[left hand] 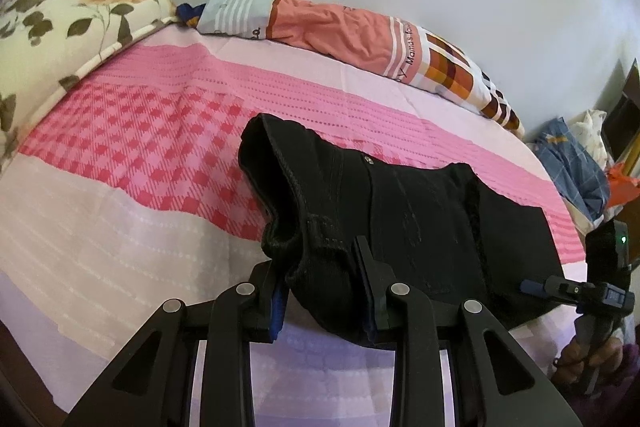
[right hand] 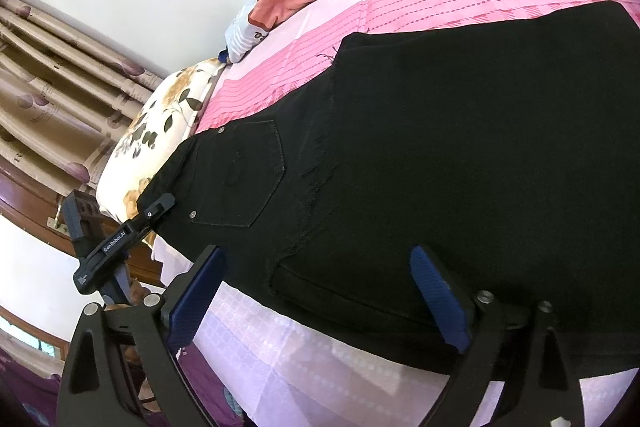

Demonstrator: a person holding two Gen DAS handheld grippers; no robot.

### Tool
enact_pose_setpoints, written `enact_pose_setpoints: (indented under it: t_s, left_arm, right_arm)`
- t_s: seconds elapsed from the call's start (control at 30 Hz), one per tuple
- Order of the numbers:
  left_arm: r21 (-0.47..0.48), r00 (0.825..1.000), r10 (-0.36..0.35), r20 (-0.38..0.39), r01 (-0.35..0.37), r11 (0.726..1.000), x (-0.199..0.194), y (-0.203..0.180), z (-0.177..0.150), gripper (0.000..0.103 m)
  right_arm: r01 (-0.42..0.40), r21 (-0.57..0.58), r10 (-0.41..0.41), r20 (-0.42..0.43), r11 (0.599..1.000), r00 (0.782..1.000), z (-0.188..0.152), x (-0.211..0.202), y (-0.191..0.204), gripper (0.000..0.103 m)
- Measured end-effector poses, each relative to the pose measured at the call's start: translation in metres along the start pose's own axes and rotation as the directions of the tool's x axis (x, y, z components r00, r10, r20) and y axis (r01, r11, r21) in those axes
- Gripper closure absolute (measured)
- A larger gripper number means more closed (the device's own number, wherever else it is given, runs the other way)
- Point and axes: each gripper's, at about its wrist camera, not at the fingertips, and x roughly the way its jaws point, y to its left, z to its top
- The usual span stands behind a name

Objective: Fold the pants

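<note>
Black pants (left hand: 420, 211) lie across a pink checked bedspread (left hand: 160, 131), back pocket up, near the bed's front edge. My left gripper (left hand: 320, 283) is shut on the bunched waistband end, which is lifted off the bed. From the right wrist view, one of its fingers (right hand: 160, 205) clamps the waistband corner of the pants (right hand: 440, 147). My right gripper (right hand: 316, 287) stands open, its blue pads wide apart just above the pants' near edge, with nothing pinched. One of its fingers (left hand: 560, 287) shows at the far right of the left wrist view, a hand (left hand: 588, 359) below it.
A floral pillow (left hand: 60, 39) lies at the bed's left end. A rolled orange and striped blanket (left hand: 340, 31) runs along the white wall. A heap of clothes (left hand: 576, 163) sits past the bed's right end. Curtains (right hand: 52, 87) hang beyond the pillow.
</note>
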Motion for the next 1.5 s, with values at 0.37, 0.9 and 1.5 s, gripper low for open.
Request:
enact_pose_setpoints:
  t_s: [0.37, 0.9, 1.5]
  left_arm:
    - [0.039, 1.000, 0.021, 0.014, -0.022, 0.999, -0.005, -0.012, 0.007, 0.073]
    - [0.115, 0.999, 0.016, 0.049, -0.021, 0.993, -0.019, -0.047, 0.025, 0.073]
    - [0.115, 0.998, -0.001, 0.062, -0.006, 0.993, -0.024, -0.061, 0.031, 0.073]
  right_arm:
    - [-0.009, -0.008, 0.009, -0.001, 1.000, 1.000, 0.000, 0.003, 0.000, 0.007]
    - [-0.041, 0.002, 0.041, 0.002, 0.999, 0.999, -0.002, 0.001, -0.003, 0.007]
    - [-0.056, 0.004, 0.056, 0.003, 0.998, 0.998, -0.001, 0.001, -0.007, 0.007]
